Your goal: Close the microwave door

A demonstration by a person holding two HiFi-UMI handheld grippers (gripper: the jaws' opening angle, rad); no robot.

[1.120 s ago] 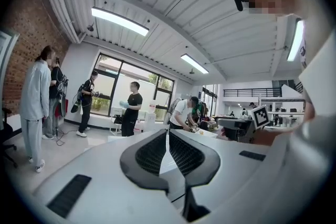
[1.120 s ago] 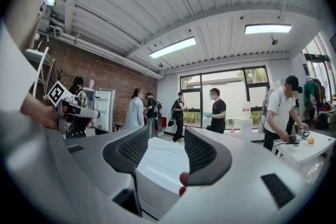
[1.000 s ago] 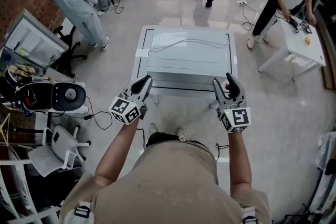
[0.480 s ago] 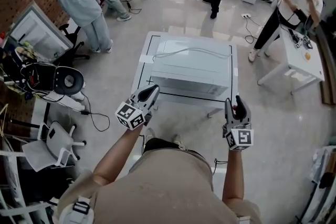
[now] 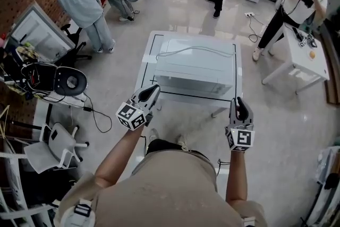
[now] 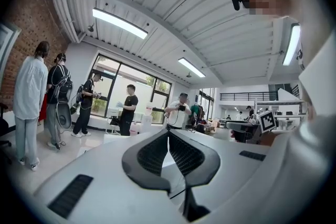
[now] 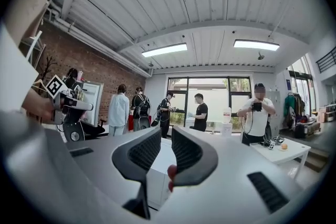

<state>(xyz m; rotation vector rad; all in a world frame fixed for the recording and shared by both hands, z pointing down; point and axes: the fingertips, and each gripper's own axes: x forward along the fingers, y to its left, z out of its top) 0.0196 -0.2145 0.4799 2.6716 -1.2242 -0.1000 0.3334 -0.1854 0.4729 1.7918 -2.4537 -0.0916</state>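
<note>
A white microwave (image 5: 194,64) stands on a small white table (image 5: 144,56), seen from above in the head view. Its front faces me and looks flush, with no door leaf swinging out. My left gripper (image 5: 154,91) hovers just before the front's left corner, its jaws shut with nothing between them (image 6: 168,132). My right gripper (image 5: 239,102) is held off the front's right corner, clear of the microwave. Its jaws are closing, a narrow gap still shows at the tips (image 7: 166,132), and nothing is between them.
A grey cable (image 5: 196,50) lies across the microwave's top. Several people stand at the back and left. A white table (image 5: 303,48) is at the right, with office chairs (image 5: 58,149) and floor cables (image 5: 98,114) at the left.
My right gripper drew back from the microwave's front right corner and its wide-open jaws came nearly together. The left gripper stayed beside the front left corner.
</note>
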